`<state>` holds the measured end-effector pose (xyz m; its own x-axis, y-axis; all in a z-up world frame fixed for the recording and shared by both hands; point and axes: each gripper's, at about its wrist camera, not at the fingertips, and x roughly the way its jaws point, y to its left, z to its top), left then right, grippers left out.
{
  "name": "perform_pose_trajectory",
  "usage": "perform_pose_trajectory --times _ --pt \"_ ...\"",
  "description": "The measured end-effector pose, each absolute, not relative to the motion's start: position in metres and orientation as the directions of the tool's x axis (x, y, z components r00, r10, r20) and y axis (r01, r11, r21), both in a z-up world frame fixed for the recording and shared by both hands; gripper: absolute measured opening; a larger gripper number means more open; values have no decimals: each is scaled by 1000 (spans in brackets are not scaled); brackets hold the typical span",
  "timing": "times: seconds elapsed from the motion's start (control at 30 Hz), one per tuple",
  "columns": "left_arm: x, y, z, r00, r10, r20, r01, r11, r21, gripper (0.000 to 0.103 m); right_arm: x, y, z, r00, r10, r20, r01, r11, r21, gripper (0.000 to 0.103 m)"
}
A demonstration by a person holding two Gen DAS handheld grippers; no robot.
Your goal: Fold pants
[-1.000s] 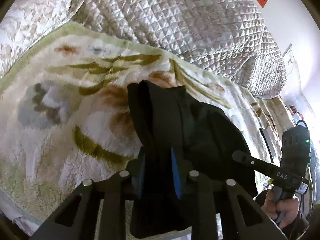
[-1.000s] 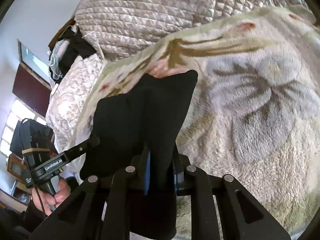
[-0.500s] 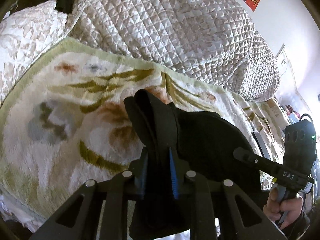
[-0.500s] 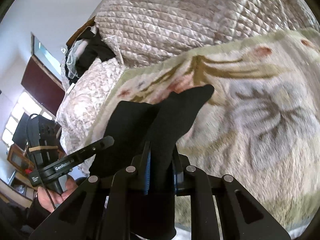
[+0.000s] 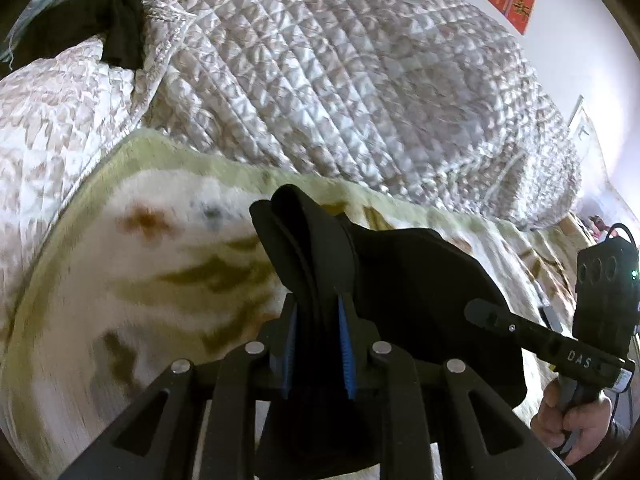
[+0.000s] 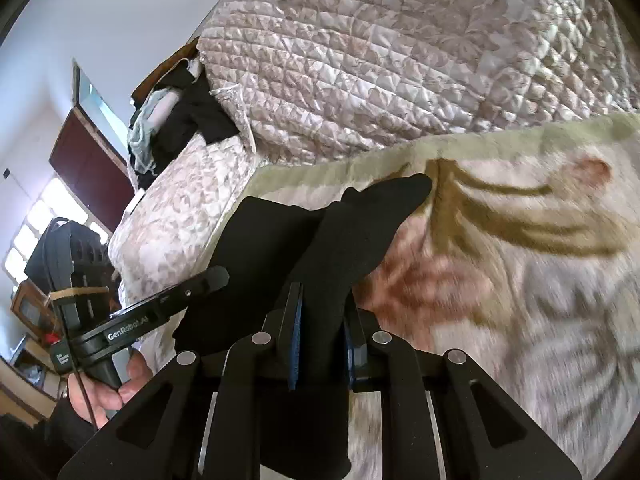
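Left gripper (image 5: pixel 316 316) is clamping down on a bunched edge of the black pants (image 5: pixel 400 280), jaws nearly closed with the blue pads pressing the cloth from both sides. Right gripper (image 6: pixel 320 316) is doing the same thing on the other end of that edge, pinched tight on a thick fold of fabric (image 6: pixel 352 232).

Going big to small: the bed is taking up basically everything, with a quilted silvery comforter (image 5: pixel 340 80) heaped up at the back and a fuzzy floral blanket (image 5: pixel 140 272) spread flat in front, which is acting as the folding surface. The pants are hanging over that blanket, lifted off it between the two grippers, with the slack drooping down out of view below each one. A pile of dark clothes (image 6: pixel 188 120) is sitting way off at the far corner, not involved.

Why two pinches? My guess is they're carrying one end over to lay it on the other half, and holding both corners is keeping the edge stretched so it lands straight instead of crumpling.

As for direction, the held edge is running side to side between the two grippers, and each pinched corner is poking up and away toward the comforter. The long axis of the pants seems to be trailing back toward the person, but most of that length is hidden, so I can't say for sure.
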<state>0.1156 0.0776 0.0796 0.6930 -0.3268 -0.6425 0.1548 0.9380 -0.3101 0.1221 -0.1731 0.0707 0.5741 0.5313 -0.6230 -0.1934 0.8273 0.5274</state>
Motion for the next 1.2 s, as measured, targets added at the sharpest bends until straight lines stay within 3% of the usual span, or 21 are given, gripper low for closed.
perform_pose_trajectory --times 0.17,0.33,0.6,0.73,0.9,1.0,1.2 --pt "145 84 71 703 -309 -640 147 944 -294 21 151 -169 56 588 535 -607 -186 819 542 17" --pt "162 95 32 655 -258 -710 78 958 -275 23 167 -177 15 510 513 -690 -110 835 539 23" --pt "138 108 29 678 -191 -710 17 969 -245 24 144 -189 43 598 389 -700 -121 908 401 28" --pt "115 101 51 721 -191 -666 39 971 -236 24 130 -166 48 598 385 -703 -198 921 335 14" --pt "98 81 49 708 -229 -668 100 969 -226 24 119 -140 18 519 377 -767 -254 925 283 14" --pt "98 76 29 671 -181 -719 73 981 -179 24 116 -143 24 531 376 -760 -238 926 292 14" --pt "85 69 41 707 -128 -695 59 991 -122 24 101 -136 40 564 355 -746 -267 933 242 14"
